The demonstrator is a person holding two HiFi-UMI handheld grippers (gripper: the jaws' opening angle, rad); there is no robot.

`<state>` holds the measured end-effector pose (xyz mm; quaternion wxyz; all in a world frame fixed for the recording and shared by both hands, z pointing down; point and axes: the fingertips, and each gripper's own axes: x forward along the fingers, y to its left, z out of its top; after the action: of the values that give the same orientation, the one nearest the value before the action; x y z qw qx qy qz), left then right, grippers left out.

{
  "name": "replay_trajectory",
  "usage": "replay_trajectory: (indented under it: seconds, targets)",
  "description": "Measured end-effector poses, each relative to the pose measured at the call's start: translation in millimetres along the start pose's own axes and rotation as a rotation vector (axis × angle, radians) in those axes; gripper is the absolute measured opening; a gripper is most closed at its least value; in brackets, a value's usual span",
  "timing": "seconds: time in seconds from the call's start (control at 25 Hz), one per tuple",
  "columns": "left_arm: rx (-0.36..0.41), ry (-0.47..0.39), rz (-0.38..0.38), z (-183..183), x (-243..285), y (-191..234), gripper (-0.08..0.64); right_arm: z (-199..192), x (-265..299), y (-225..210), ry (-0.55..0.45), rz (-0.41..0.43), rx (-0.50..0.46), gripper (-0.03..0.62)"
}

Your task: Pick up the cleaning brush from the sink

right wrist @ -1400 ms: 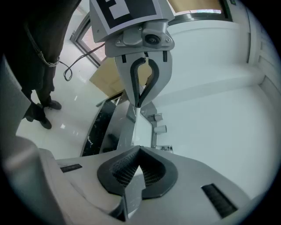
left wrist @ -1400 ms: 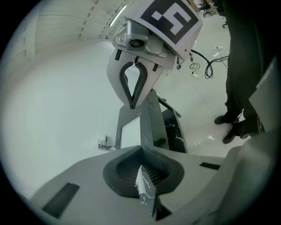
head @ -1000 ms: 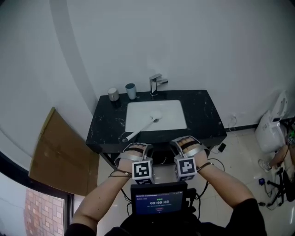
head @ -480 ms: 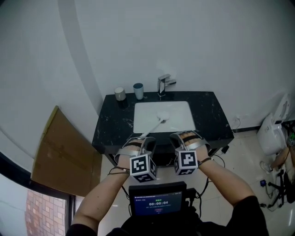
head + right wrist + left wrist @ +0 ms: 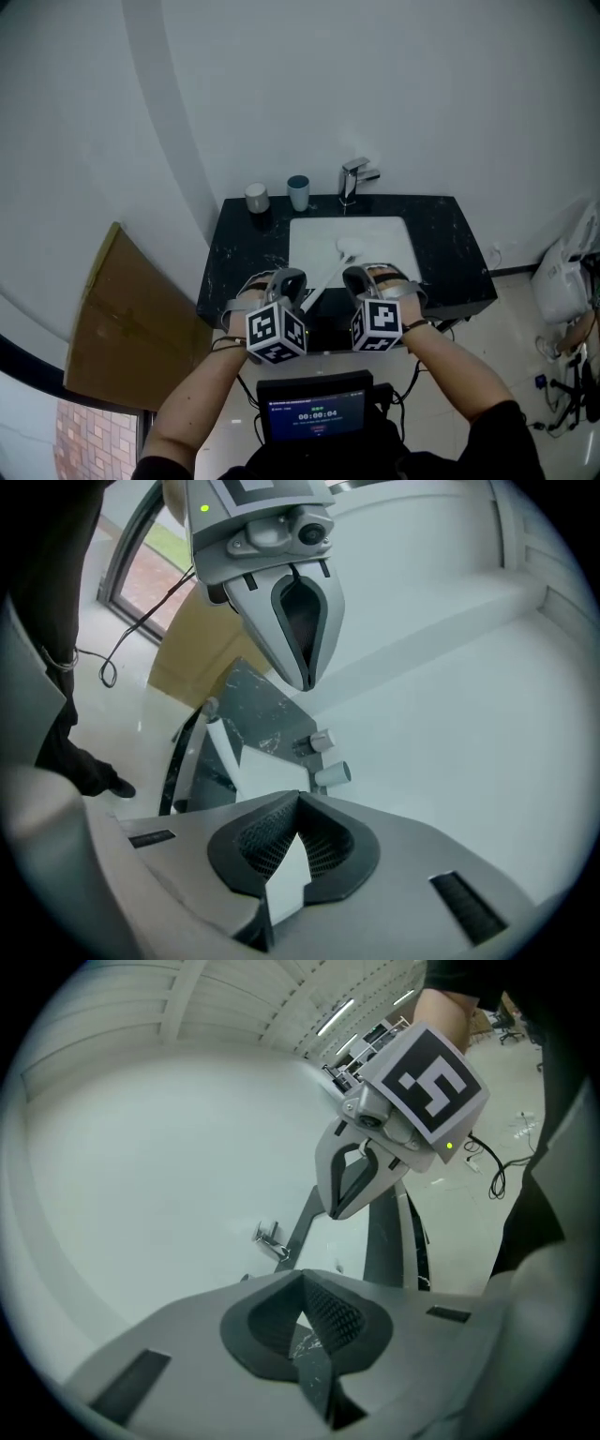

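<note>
The white cleaning brush [image 5: 330, 270] lies slanted in the white sink [image 5: 375, 236], its head near the drain and its handle over the front rim. The handle [image 5: 223, 745] also shows in the right gripper view. My left gripper [image 5: 288, 279] hovers just left of the handle's end, over the counter's front edge. Level with it, the right gripper [image 5: 360, 277] is just right of the handle. Both are shut with nothing in them. Each gripper view shows its own closed jaws, left [image 5: 302, 1284] and right [image 5: 298, 804], plus the other gripper.
A black marble counter [image 5: 246, 258] surrounds the sink. A chrome faucet [image 5: 353, 180] stands behind the sink, two cups [image 5: 256, 197] [image 5: 298, 192] at the back left. A cardboard sheet [image 5: 127, 319] leans at the left. A white bag [image 5: 562, 281] sits on the floor at right.
Both grippers have moved forward from in front of the vanity to its front edge, flanking the brush handle, and each has rolled a little. The sink looks nearer.
</note>
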<state>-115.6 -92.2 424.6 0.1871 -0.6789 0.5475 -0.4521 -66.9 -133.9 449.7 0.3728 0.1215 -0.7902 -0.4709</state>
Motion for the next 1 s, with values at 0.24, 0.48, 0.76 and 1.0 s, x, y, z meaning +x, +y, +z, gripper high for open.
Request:
replay_trajectory:
  seconds: [0.24, 0.48, 0.76, 1.0]
  targets:
    - [-0.126, -0.017, -0.079, -38, 54, 62, 0.018, -29, 64, -49, -0.016, 0.001, 0.282, 0.005]
    - [-0.42, -0.069, -0.146, -74, 106, 125, 0.018, -55, 131, -82, 0.007, 0.001, 0.502, 0.005]
    - [-0.547, -0.143, -0.259, -120, 155, 169, 0.018, -65, 188, -93, 0.091, -0.028, 0.825, 0.005]
    - [-0.676, -0.158, -0.285, -167, 183, 205, 0.018, -65, 225, -97, 0.185, -0.133, 1.233, 0.005]
